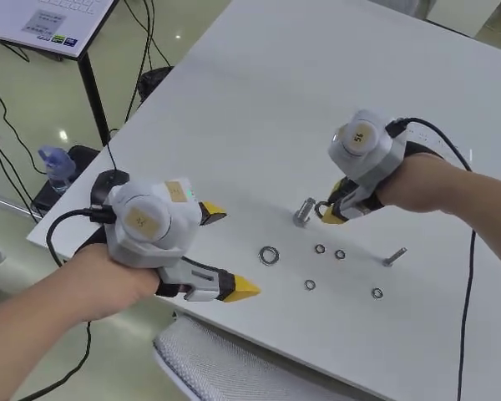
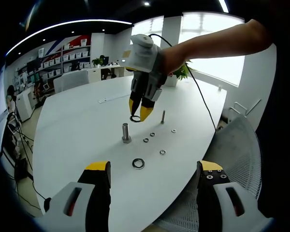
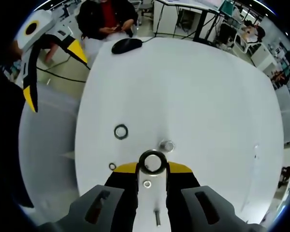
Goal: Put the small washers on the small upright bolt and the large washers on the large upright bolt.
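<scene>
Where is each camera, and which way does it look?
Head view: on the person's head, looking down at the white table; both forearms, left tool and right tool show.
Left gripper view: on the left tool, looking across the table between its open jaws at the right tool.
Right gripper view: on the right tool, looking down past its jaws, shut on a large washer.
Shared: all three show the large bolt.
</scene>
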Demonstrator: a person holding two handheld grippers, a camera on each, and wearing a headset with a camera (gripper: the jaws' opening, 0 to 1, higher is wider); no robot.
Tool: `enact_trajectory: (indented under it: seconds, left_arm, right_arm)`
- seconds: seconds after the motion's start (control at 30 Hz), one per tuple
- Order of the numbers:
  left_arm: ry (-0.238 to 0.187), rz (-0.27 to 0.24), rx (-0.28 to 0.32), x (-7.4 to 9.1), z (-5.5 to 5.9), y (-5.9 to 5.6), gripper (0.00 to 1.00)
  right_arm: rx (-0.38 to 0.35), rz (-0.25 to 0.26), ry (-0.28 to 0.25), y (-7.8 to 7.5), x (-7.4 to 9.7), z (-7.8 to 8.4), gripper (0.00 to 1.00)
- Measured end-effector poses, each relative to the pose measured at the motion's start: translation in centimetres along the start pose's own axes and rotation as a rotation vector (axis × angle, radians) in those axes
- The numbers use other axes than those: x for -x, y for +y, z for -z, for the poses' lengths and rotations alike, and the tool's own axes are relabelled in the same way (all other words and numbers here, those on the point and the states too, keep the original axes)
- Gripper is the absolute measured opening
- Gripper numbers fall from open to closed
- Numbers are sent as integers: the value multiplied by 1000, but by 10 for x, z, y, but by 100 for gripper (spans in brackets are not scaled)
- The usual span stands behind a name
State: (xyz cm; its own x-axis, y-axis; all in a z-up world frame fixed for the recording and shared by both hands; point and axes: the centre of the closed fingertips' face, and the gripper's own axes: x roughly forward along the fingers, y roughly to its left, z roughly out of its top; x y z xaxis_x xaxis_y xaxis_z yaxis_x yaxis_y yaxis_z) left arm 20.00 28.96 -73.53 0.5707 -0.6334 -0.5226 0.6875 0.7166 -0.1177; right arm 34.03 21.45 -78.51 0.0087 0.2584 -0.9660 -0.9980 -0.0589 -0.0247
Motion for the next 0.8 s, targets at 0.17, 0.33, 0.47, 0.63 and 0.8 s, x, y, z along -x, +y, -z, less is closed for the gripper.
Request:
enact_trajectory:
  seconds: [0.17,0.33,0.47,0.63,0.8]
  left_arm:
    - [2,-1,2,0,1,4,72]
    - [4,-7,7,1,4,9,72]
    - [7,-11,12,1,5,11,72]
    - [3,-16,17,2,4,14,72]
    - [9,-15,17,1,6,15,72]
  right_arm:
    - [10,5,6,-11,-4,-5,20]
    - [13,12,13,-18,-8,-9,20]
    - [12,21,24,-22,-13,-9,20]
    - [6,20,35,-24,-18,-8,20]
    - [6,18,34,-24,-21,-10,20]
